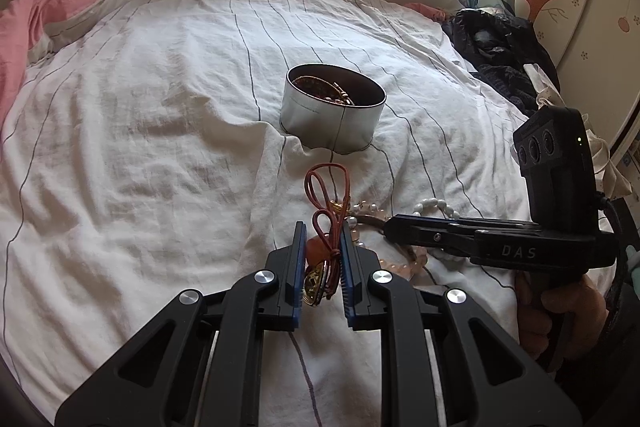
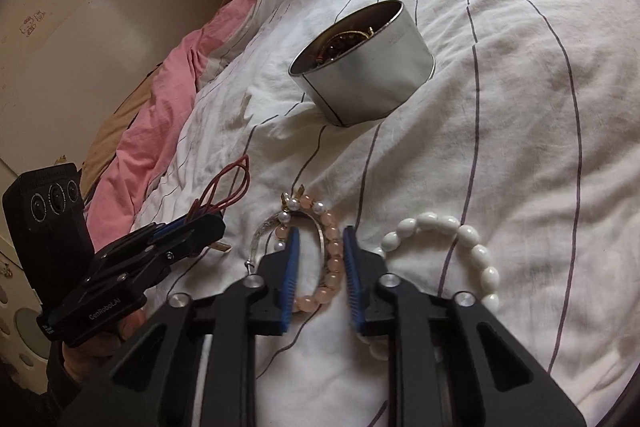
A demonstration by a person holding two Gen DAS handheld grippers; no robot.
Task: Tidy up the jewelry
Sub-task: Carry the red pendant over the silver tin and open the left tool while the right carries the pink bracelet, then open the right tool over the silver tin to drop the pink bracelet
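We see white bedsheet with thin dark stripes (image 2: pixel 500 75), silver round tin (image 2: pixel 372 83), red-brown cord necklace (image 1: pixel 326 187), pink bead bracelet (image 2: pixel 332 259), white bead bracelet (image 2: pixel 472 243), pink quilt (image 2: pixel 160 115), blue-padded black gripper fingers (image 2: pixel 290 267).

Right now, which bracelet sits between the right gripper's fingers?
The pink bead bracelet, with small pearls at its top; the white bead bracelet lies outside the right gripper.

Your left gripper (image 1: pixel 323 243) is matte black plastic with ribbed blue finger pads (image 1: pixel 298 267) and round silver screw heads. Your right gripper (image 2: pixel 320 247) matches it, "DAS" embossed on its side. Bare skin shows on your right hand (image 1: pixel 560 311), beside a black cable.
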